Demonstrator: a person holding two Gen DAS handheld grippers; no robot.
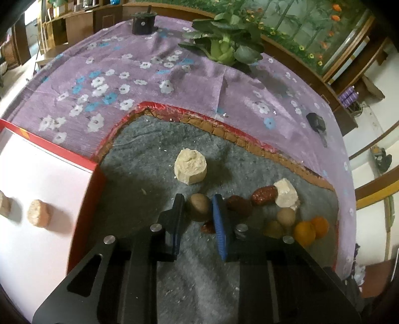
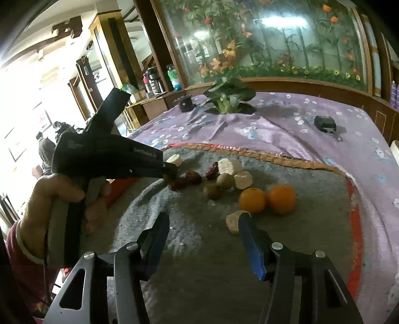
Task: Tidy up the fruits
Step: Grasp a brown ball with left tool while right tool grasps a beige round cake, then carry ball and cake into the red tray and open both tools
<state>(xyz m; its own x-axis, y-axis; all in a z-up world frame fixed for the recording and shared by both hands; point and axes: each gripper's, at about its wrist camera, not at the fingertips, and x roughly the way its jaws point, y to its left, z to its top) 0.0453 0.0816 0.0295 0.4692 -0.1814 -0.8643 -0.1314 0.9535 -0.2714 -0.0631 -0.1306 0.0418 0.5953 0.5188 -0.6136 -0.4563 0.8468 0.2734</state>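
On a grey felt mat (image 1: 139, 189) lie mixed fruits. My left gripper (image 1: 199, 209) has its two fingers on either side of a round brown fruit (image 1: 198, 207), touching or nearly touching it. Next to it lie red dates (image 1: 263, 195), a small date (image 1: 208, 227), pale chunks (image 1: 190, 166) (image 1: 286, 193), a tan ball (image 1: 286, 216) and two oranges (image 1: 303, 233). In the right wrist view my right gripper (image 2: 203, 236) is open over the mat, its right finger beside a pale chunk (image 2: 233, 221). The oranges (image 2: 251, 200) and the left gripper body (image 2: 107, 154) show there.
A white tray with a red rim (image 1: 45, 199) at the left holds two tan pieces (image 1: 38, 216). The mat lies on a purple flowered cloth (image 1: 129, 74) with a leafy green vegetable (image 1: 224, 42), a black pot (image 1: 142, 23) and a black key fob (image 1: 316, 122).
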